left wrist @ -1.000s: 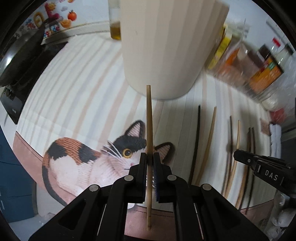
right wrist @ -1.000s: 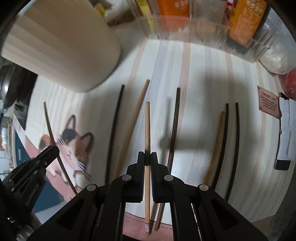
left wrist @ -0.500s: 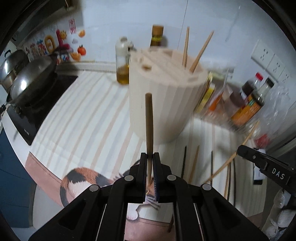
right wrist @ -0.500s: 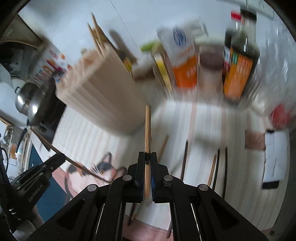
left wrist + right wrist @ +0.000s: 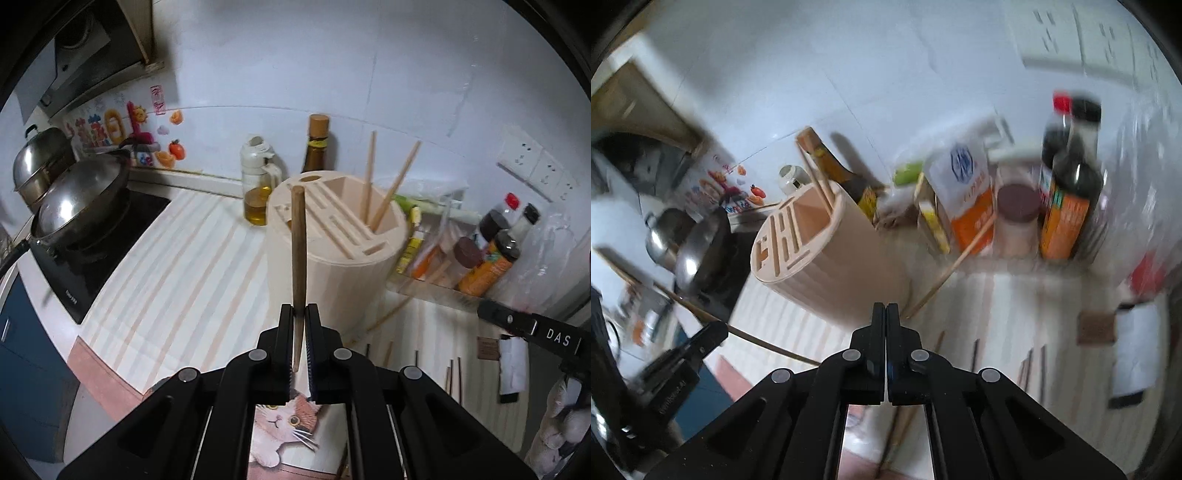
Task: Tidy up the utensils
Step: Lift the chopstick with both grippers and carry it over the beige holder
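Observation:
My left gripper (image 5: 300,314) is shut on a brown wooden chopstick (image 5: 297,243) and holds it upright in front of the beige round utensil holder (image 5: 334,258), which has two chopsticks (image 5: 384,184) standing in it. My right gripper (image 5: 885,312) has its jaws closed together; no chopstick shows between them. A light chopstick (image 5: 951,266) leans loose beyond the right gripper, its lower end on the mat beside the holder (image 5: 827,258). Several chopsticks (image 5: 1030,363) lie on the striped cat mat (image 5: 177,280). The left gripper (image 5: 701,338) also shows in the right wrist view with its chopstick.
A wok (image 5: 81,199) and pot sit on the black stove (image 5: 96,258) at left. An oil bottle (image 5: 258,184) and a dark bottle (image 5: 317,147) stand behind the holder. Sauce bottles and packets (image 5: 1067,192) fill a tray at right. A white folded item (image 5: 1134,350) lies at far right.
Both grippers rose from the mat and tilted up toward the holder. The right gripper's chopstick is out of its jaws and now leans loose beside the holder.

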